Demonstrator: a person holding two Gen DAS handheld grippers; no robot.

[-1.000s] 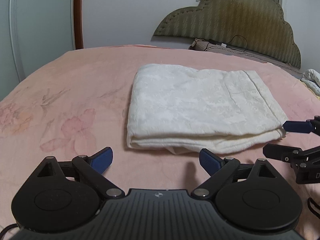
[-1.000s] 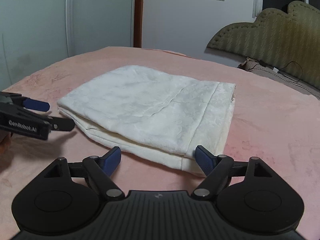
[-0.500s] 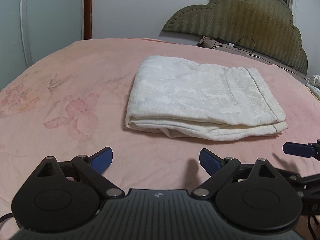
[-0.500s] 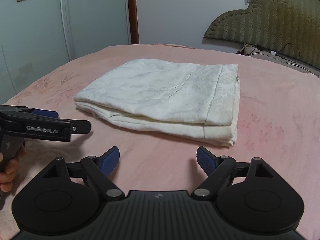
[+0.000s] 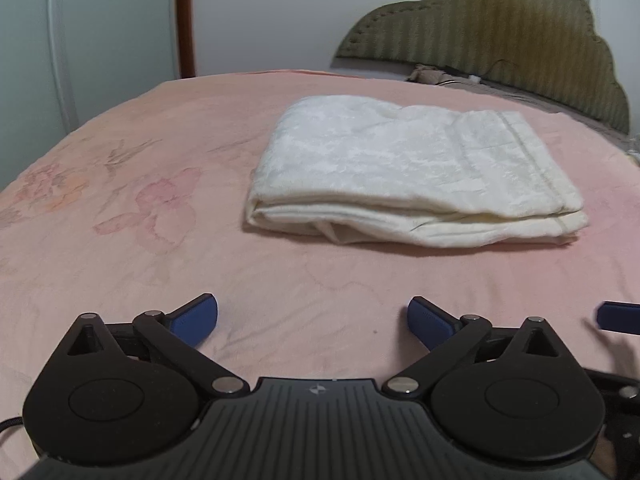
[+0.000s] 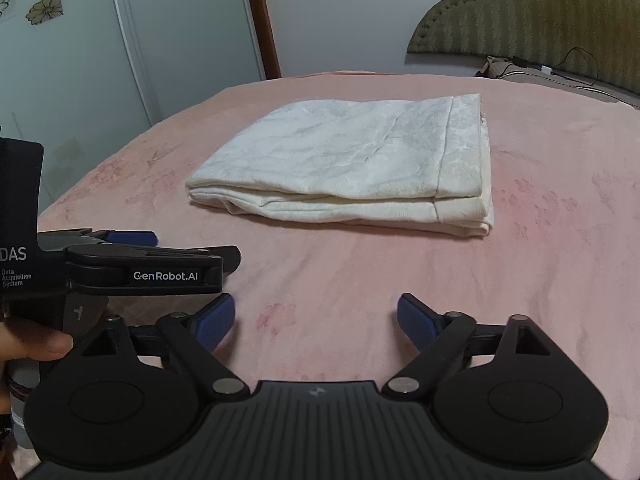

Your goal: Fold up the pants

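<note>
Nearest, the left gripper (image 5: pixel 312 316) and right gripper (image 6: pixel 316 318) are shown spread wide over bare pink bedspread (image 5: pixel 120 208), nothing between the fingers; both sets of jaws have just been opening. Open blanket lies between them and the pants (image 5: pixel 408 172), folded cream, at 1 o'clock in the left view, 12 o'clock in the right. Layered edges face the grippers. Beyond, at 2 o'clock, a headboard (image 5: pixel 500 28) is seen.

Left gripper (image 5: pixel 312 320): jaws just opened wider, nothing between, angled down. Right gripper (image 6: pixel 316 322): same, jaws just widened, empty. Person's fingers (image 6: pixel 38 346) wrap the left gripper's handle
</note>
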